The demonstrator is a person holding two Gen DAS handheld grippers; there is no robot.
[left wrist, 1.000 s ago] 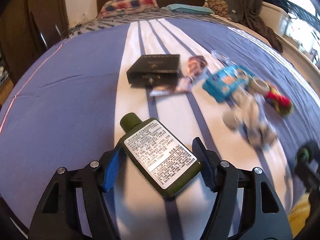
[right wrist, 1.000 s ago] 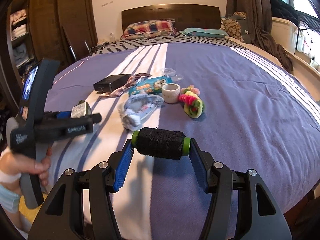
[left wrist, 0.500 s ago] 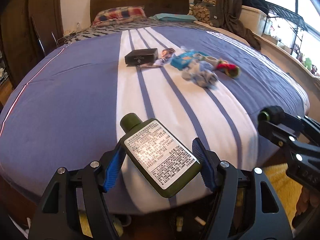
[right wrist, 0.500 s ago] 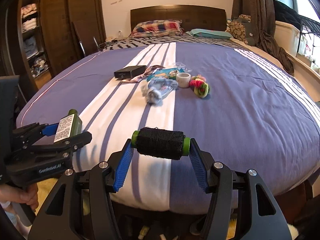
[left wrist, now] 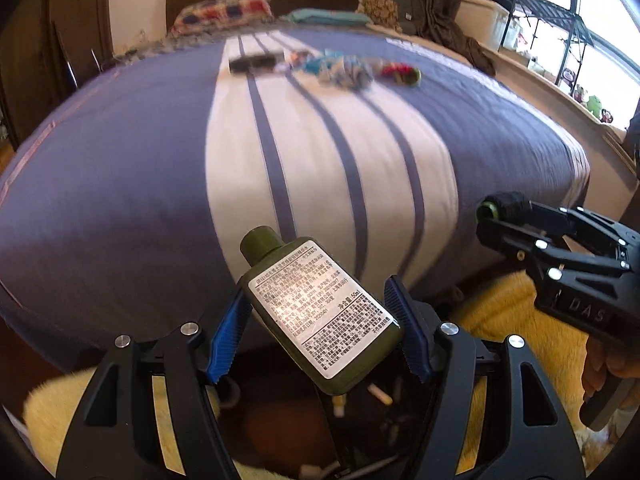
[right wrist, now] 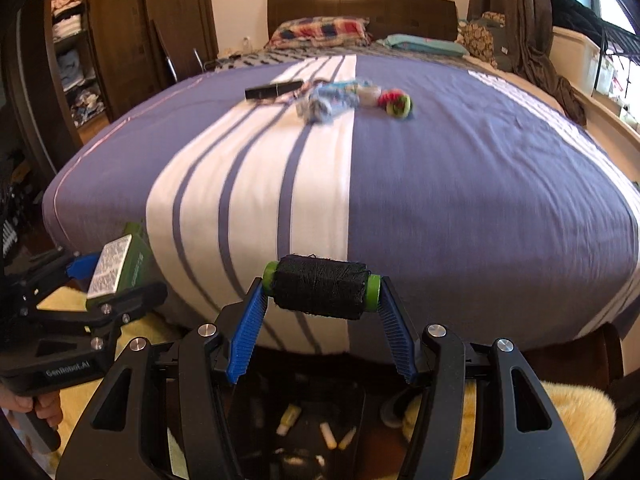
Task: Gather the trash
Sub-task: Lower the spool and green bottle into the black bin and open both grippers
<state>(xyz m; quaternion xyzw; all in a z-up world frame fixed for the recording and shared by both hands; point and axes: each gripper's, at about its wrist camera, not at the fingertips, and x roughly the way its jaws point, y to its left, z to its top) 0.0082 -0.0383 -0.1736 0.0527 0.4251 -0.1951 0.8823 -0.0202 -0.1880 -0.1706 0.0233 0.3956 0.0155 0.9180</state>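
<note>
Now my left gripper [left wrist: 320, 332] gripped the bottle [left wrist: 320, 316], right gripper [right wrist: 320, 324] clamped the spool [right wrist: 320, 290], both above the bin [right wrist: 296, 432] off the bed [right wrist: 440, 200]; I judged centering before releasing best.

Seen along the right claw [right wrist: 320, 320]: blue pads clamped on the green ends of a spool of black thread [right wrist: 320, 292], held crosswise. Beyond, a bed [right wrist: 460, 200] with a purple cover and white stripes. Far up the bed, slightly blurred, a black box [right wrist: 272, 90], a crumpled blue-and-white bundle [right wrist: 324, 104] and a red-and-green item [right wrist: 396, 103]. At lower left, the left claw [right wrist: 100, 280] gripping a green bottle [right wrist: 120, 268] with a white label. Below, between the fingers, a dark bin [right wrist: 304, 432] with small scraps inside, beside a yellow fluffy rug [right wrist: 520, 412].
</note>
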